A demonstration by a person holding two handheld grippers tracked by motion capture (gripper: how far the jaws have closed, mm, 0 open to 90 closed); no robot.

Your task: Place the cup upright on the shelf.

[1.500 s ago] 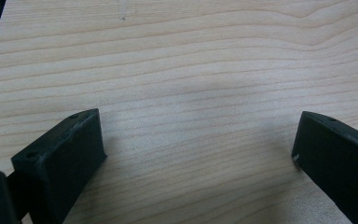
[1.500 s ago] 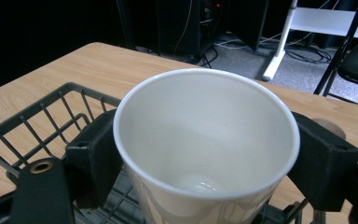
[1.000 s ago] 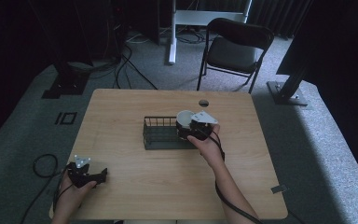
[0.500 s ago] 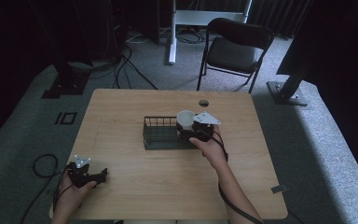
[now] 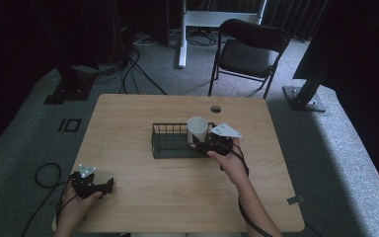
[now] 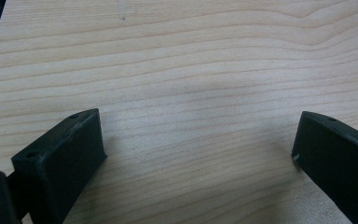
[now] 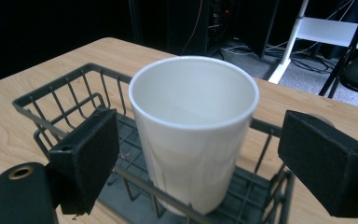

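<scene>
Grey carpet (image 5: pixel 325 148) ran around one wooden table (image 5: pixel 177 202), with one black folding chair (image 5: pixel 249 52) standing beyond its far edge and dark cables (image 5: pixel 138 69) trailing over the floor to the left of it. I counted one round hole (image 5: pixel 215 108) in the tabletop near the far edge.

On the table I had one dark wire basket (image 5: pixel 170 143) and one white cup (image 5: pixel 197 129). The cup stood upright in the right end of the basket, its mouth open and nothing visible inside it.

I had two grippers. My right gripper (image 7: pixel 196 163) sat at the basket's right end, just beside the cup, with the hand (image 5: pixel 232 165) behind it and its grey plate (image 5: pixel 226 130) on top. In the right gripper view its jaws stood wide apart, one to each side of the cup, with a clear gap between each pad and the cup's wall; neither touched it. The cup (image 7: pixel 193 130) sat between them and slightly beyond, with the basket's near rim (image 7: pixel 135 177) crossing low in front.

My left gripper (image 5: pixel 109 185) lay well apart from the basket, near the table's front left corner, held in the left hand (image 5: pixel 76 202). In the left gripper view its jaws were spread wide over bare wood grain (image 6: pixel 191 93), with nothing between them.
</scene>
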